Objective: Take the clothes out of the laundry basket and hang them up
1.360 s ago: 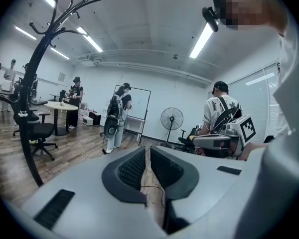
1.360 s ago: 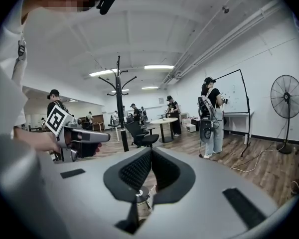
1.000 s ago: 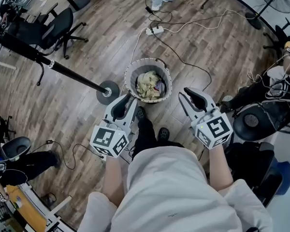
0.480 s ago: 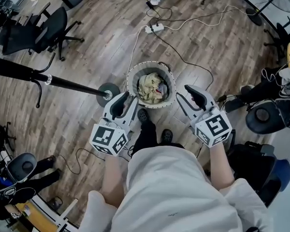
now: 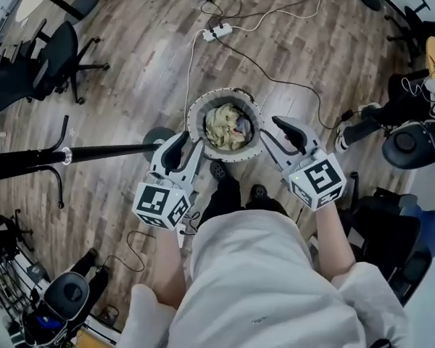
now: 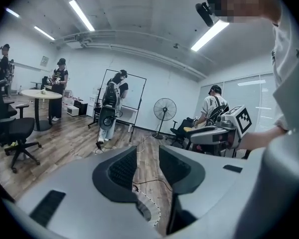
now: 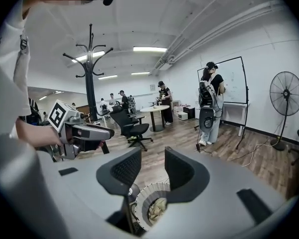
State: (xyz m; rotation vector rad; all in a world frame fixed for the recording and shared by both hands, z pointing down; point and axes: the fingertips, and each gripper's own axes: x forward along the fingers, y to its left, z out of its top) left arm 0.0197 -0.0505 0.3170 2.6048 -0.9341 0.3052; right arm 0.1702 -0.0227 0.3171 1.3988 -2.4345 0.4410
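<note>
Head view: left tongs (image 5: 187, 143), right tongs (image 5: 274, 131) just opened, empty; laundry basket (image 5: 194, 119) at twelve o'clock may tip if clothes (image 5: 221, 126) snag.

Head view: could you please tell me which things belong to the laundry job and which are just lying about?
Job: laundry basket, clothes, coat stand, left hand-held gripper, right hand-held gripper.
Lying about: office chair, power strip.
</note>
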